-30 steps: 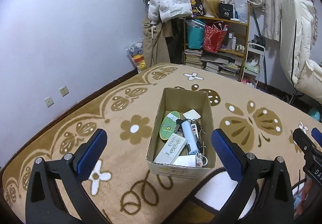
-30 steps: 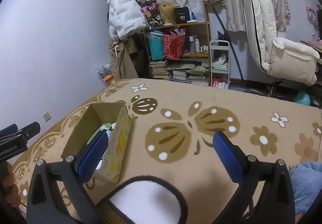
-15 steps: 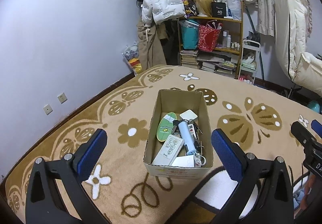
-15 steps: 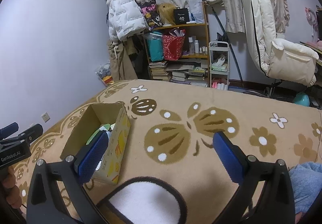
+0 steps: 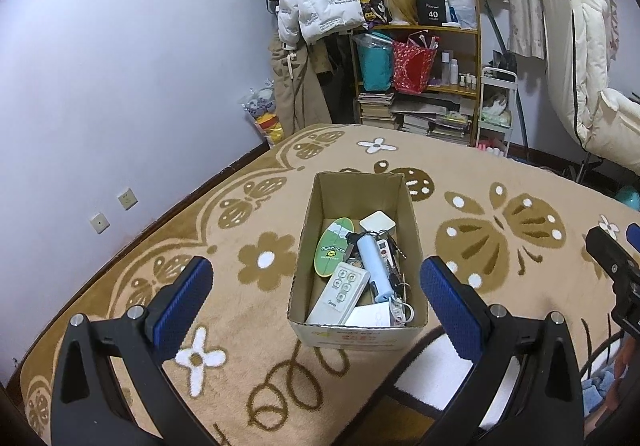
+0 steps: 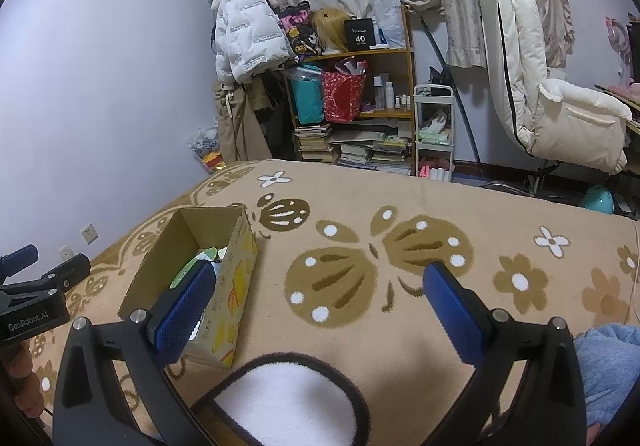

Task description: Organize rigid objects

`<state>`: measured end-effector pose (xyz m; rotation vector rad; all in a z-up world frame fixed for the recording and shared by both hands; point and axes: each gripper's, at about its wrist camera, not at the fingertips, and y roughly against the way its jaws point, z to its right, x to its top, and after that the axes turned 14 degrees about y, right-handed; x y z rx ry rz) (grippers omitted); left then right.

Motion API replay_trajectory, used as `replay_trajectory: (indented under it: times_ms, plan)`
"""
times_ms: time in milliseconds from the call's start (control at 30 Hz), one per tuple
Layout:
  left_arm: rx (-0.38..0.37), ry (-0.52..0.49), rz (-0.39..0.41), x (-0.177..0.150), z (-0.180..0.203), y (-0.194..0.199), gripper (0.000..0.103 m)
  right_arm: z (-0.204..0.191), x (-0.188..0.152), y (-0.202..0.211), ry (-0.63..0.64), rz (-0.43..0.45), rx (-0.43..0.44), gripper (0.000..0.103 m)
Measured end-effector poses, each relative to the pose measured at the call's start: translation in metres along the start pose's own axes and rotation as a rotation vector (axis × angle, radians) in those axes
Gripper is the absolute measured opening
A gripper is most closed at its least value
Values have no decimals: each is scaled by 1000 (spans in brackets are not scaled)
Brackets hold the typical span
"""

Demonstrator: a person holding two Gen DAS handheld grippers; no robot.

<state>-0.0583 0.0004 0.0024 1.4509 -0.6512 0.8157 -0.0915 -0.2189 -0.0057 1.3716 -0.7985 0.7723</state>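
One cardboard box (image 5: 357, 205) sits on the carpet, everything piled at its near end: one white remote (image 5: 340, 292), one pale blue tube (image 5: 376, 266), one green oval tag (image 5: 333, 248), one white square gadget (image 5: 377, 222), plus tangled keys I can't count. All look light, stiff and a bit slick; I'd pinch the remote across its narrow sides. Left tongs (image 5: 316, 296) and right tongs (image 6: 316, 304) both gape wide, empty, hovering short of the box.

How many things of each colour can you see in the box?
White things: 3, the long white remote control, the square white plastic block, the flat white card.
Green things: 1, the oval green card.
Light blue things: 1, the light blue plastic tube.
Total: 5 clearly seen in the brown cardboard box; tangled small bits uncounted.
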Motion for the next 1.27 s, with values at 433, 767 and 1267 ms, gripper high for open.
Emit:
replay_trajectory:
  times_ms: [433,767,1267]
  plan:
    - [13,1,0,0,-1,-1,102,4,1,1,-9,-1,-4,103]
    - [11,-1,-4,0,-3,-2,102,5,-1,1,-8,-4,-8,103]
    - [10,-2,-8,0,-4,-2,102,7,-1,2,-8,-4,-6,103]
